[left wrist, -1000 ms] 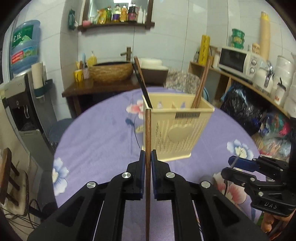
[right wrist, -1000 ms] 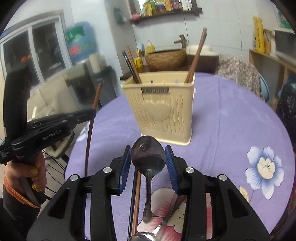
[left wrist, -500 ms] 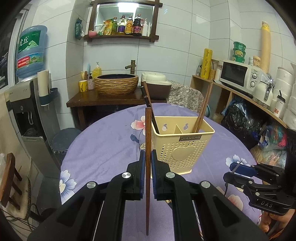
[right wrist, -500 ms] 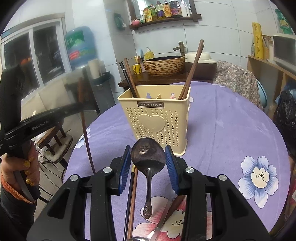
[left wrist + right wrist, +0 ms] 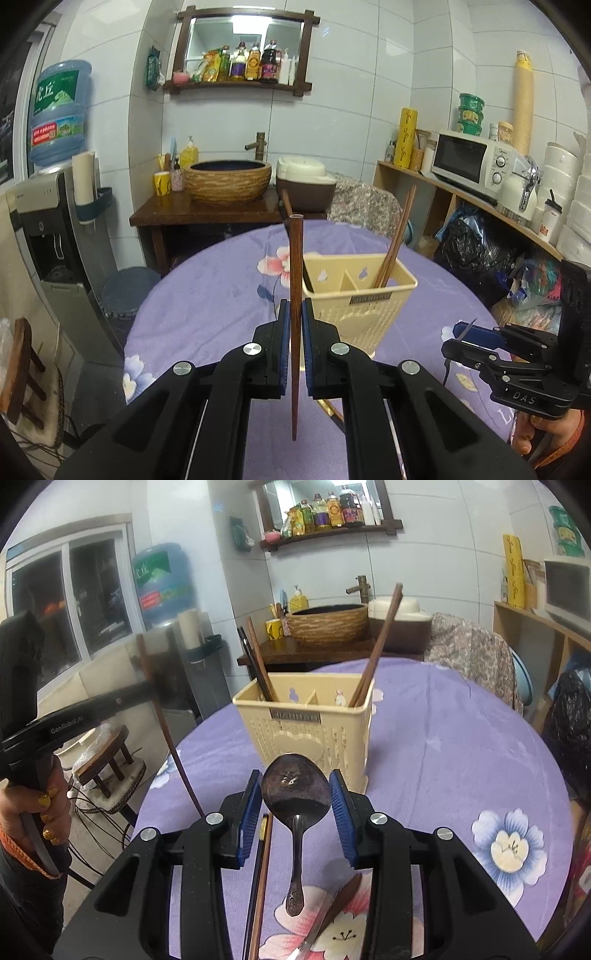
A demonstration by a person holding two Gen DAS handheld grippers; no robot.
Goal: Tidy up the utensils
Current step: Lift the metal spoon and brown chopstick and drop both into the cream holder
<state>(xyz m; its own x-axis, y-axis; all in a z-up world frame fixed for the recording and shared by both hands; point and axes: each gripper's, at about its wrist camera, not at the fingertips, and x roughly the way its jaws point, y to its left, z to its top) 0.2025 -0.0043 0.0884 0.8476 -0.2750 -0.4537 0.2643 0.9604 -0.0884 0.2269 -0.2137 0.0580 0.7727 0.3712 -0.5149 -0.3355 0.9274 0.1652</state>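
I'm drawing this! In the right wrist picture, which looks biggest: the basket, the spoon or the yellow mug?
1. Basket
2. Spoon, though it sits nearest the camera, which inflates it
3. Yellow mug, far off

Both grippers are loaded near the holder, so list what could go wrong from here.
1. The left gripper pinches one thin chopstick at mid-length; it could pivot and miss the holder.
2. The right gripper clamps the spoon by its rounded bowl, so it might slip out.
3. Chopsticks already lean in the holder's end compartments; a bump could tip it.
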